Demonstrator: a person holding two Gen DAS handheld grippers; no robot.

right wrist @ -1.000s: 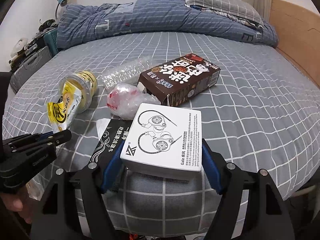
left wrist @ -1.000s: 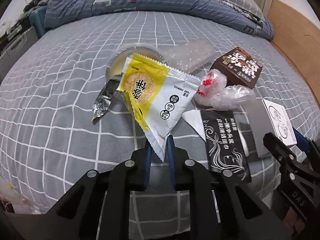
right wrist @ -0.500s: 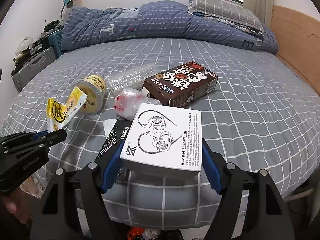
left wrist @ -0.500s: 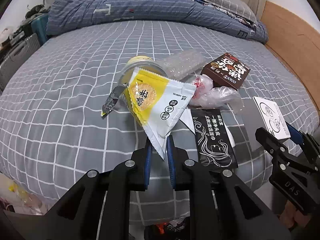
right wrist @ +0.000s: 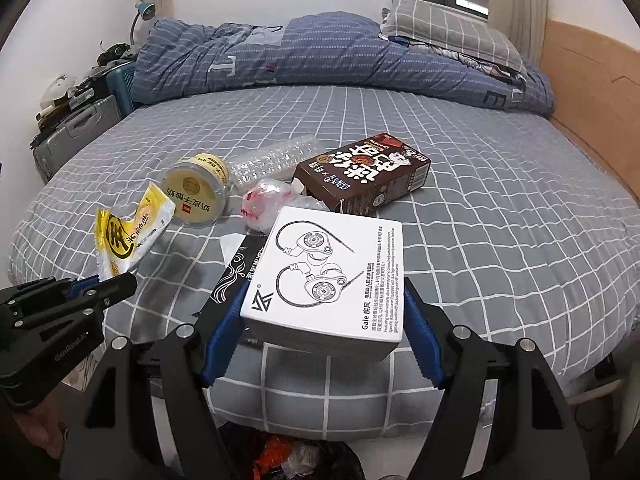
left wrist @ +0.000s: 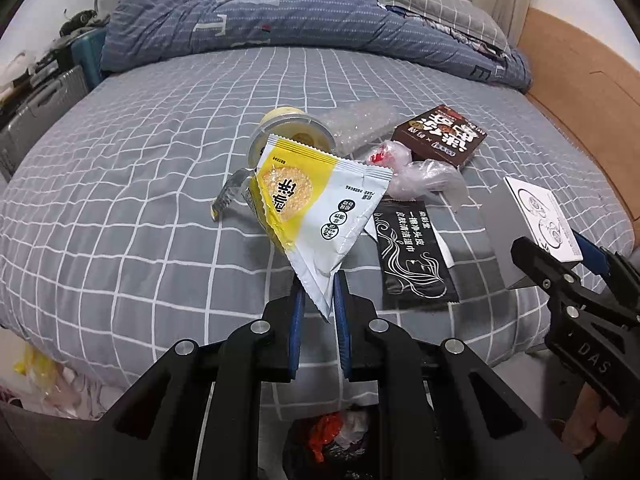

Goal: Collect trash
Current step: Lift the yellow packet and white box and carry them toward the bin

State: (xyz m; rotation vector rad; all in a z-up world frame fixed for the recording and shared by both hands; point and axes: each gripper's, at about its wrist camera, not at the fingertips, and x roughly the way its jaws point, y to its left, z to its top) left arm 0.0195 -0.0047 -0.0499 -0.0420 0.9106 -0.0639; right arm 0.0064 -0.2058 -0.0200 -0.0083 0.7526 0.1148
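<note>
My left gripper [left wrist: 318, 280] is shut on the bottom corner of a yellow and white snack wrapper [left wrist: 316, 204], held up off the bed; the wrapper [right wrist: 128, 236] shows at the left of the right wrist view too. My right gripper [right wrist: 324, 304] is shut on a white earphone box [right wrist: 332, 276], its blue pads pressing both sides. On the grey checked bed [left wrist: 120, 208] lie a yellow cup [left wrist: 290, 132], a brown carton [left wrist: 440, 140], a clear plastic bag [left wrist: 416, 170], a black sachet [left wrist: 416, 256] and a clear tray [left wrist: 360, 122].
A bin with crumpled trash [left wrist: 336, 432] sits below the bed's near edge, under both grippers. A folded blue quilt [right wrist: 320, 56] and pillow [right wrist: 448, 36] lie at the far end. A wooden board [right wrist: 592, 92] runs along the right. Cases [right wrist: 76, 132] stand left of the bed.
Both grippers have drawn back toward the bed's near edge and risen a little, each keeping its hold. The trash bin has come into view below them.
</note>
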